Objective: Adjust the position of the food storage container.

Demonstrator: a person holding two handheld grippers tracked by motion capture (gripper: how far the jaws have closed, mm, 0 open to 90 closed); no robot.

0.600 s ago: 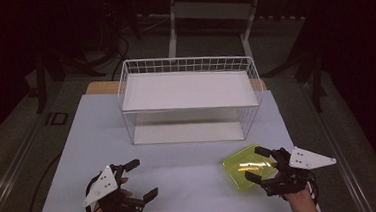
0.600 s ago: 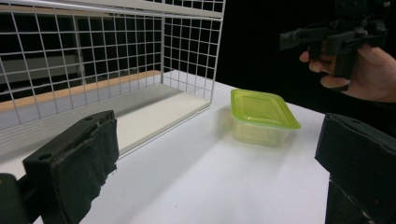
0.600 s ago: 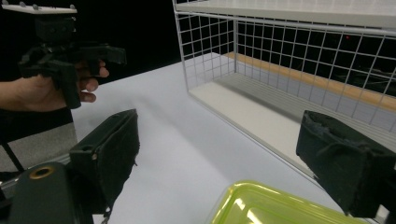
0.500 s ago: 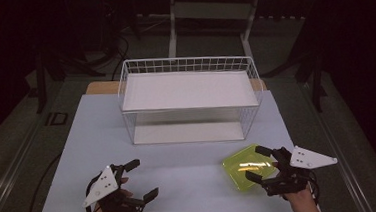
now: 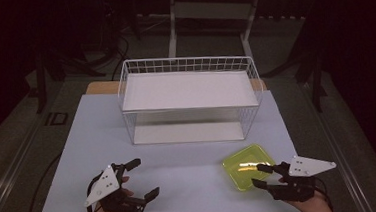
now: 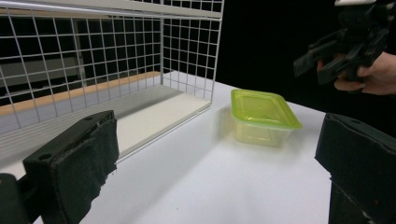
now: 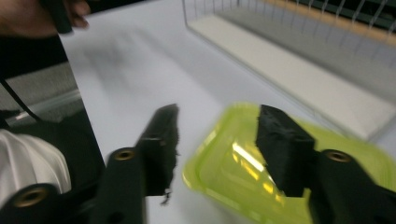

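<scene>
Right gripper [image 5: 259, 175] edged onto green container [image 5: 245, 164]; jaws apart

I see the white table [image 5: 190, 161] lit brightly from overhead while the surroundings stay nearly black. A glare streak crosses the green container lid [image 7: 261, 163] in my right gripper view, which is motion-blurred throughout. The left gripper view is sharp beyond its soft-focused near jaws.
</scene>
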